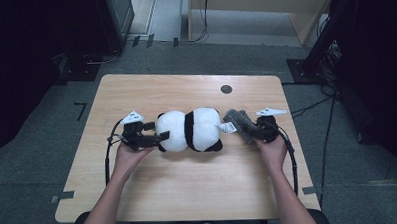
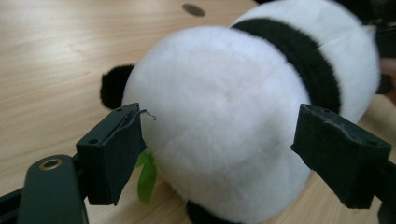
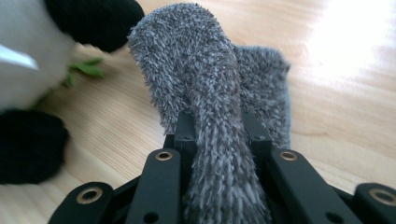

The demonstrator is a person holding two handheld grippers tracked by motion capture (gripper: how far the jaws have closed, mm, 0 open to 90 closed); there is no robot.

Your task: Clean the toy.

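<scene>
Your right gripper (image 3: 217, 135) had its jaws pinched tight on a fold of the grey cloth (image 3: 210, 93), the fuzzy fabric bunched up between the pads and spilling over them onto the table (image 3: 345, 93). In the high view that gripper (image 1: 254, 130) sat near the table's right edge (image 1: 292, 138), about midway between front and back, with the cloth (image 1: 239, 123) just beside the panda's (image 1: 189, 130) white tag.

Your left gripper (image 2: 219, 149) stood wide open, its two pads (image 2: 112, 149) set on either side of the panda's (image 2: 224, 116) white rounded end without visibly pressing into the plush. A green leaf (image 2: 147, 175) poked out beneath the toy by the left pad.

The panda lay on its side across the middle of the table, stretched left to right between your two hands, its black band facing up. Your left gripper (image 1: 155, 136) met it from the side toward the left edge. A dark round disc (image 1: 226, 89) sat near the far edge.
</scene>
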